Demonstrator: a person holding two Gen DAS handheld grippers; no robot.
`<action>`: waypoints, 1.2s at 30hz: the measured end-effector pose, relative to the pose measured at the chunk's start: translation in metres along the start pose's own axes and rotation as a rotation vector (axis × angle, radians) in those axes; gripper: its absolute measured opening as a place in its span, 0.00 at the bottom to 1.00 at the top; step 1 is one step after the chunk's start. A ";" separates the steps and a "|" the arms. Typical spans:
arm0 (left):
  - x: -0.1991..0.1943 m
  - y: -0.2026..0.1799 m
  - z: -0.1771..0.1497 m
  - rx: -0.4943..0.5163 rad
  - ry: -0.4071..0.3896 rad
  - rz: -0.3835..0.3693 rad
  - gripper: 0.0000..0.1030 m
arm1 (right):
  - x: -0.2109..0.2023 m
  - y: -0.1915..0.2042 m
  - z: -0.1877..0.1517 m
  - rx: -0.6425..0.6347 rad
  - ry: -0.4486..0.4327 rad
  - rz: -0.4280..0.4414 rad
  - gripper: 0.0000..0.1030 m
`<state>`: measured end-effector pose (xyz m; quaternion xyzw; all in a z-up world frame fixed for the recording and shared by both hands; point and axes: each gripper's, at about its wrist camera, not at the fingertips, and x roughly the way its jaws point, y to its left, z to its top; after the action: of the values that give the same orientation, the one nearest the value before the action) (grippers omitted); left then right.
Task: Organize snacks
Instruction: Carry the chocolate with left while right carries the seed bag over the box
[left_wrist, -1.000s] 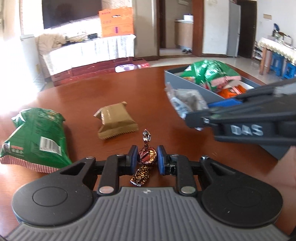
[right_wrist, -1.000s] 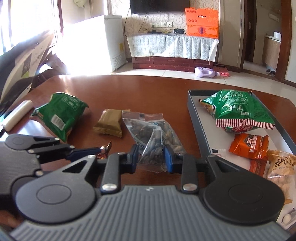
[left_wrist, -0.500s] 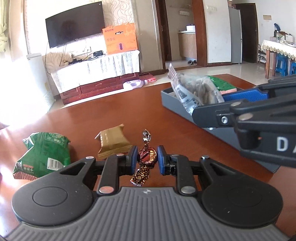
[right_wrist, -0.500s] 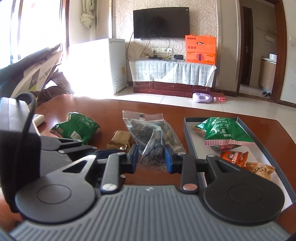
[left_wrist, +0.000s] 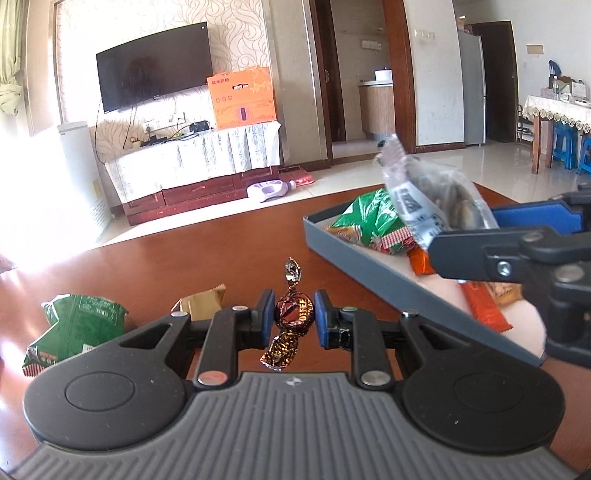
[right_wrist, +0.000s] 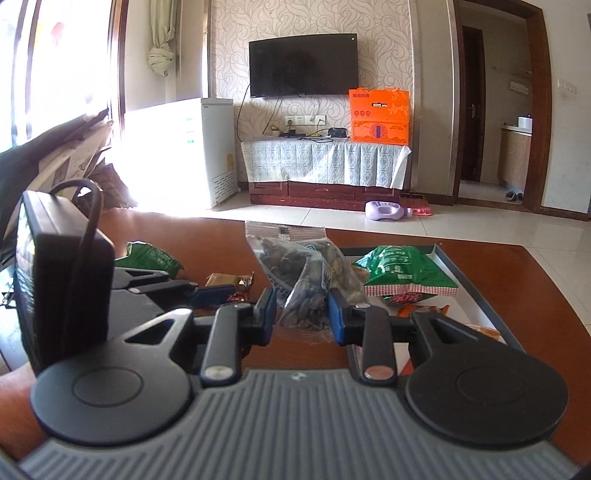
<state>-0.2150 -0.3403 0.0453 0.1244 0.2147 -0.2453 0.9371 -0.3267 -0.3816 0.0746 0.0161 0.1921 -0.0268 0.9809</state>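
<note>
My left gripper (left_wrist: 294, 317) is shut on a brown foil-wrapped candy (left_wrist: 294, 313), held clear above the wooden table. My right gripper (right_wrist: 301, 314) is shut on a clear bag of dark dried snacks (right_wrist: 299, 273); the same bag (left_wrist: 428, 192) hangs over the grey tray (left_wrist: 369, 266) in the left wrist view. The tray (right_wrist: 484, 295) holds a green packet (right_wrist: 402, 269) and orange packets (left_wrist: 484, 306). A gold packet (left_wrist: 201, 301) and a green bag (left_wrist: 79, 325) lie on the table to the left.
The table (left_wrist: 166, 266) is red-brown wood, with its far edge just beyond the tray. A TV cabinet (right_wrist: 325, 166) with an orange box (right_wrist: 380, 116) stands across the tiled floor. The left gripper's body (right_wrist: 66, 273) fills the left of the right wrist view.
Both grippers rose and tilted up with their snacks still held. The bag of dried snacks moved over the tray; the room's far wall came into view.
</note>
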 end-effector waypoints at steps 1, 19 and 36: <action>0.000 -0.002 0.002 0.003 -0.004 -0.001 0.26 | -0.002 -0.002 0.000 0.003 -0.003 -0.005 0.32; 0.002 -0.040 0.044 0.052 -0.062 -0.074 0.26 | -0.030 -0.030 -0.006 0.052 -0.059 -0.085 0.32; 0.025 -0.057 0.063 0.020 -0.082 -0.130 0.26 | -0.036 -0.048 -0.014 0.069 -0.056 -0.148 0.32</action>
<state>-0.2034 -0.4200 0.0819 0.1093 0.1814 -0.3127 0.9260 -0.3681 -0.4271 0.0743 0.0351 0.1644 -0.1061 0.9800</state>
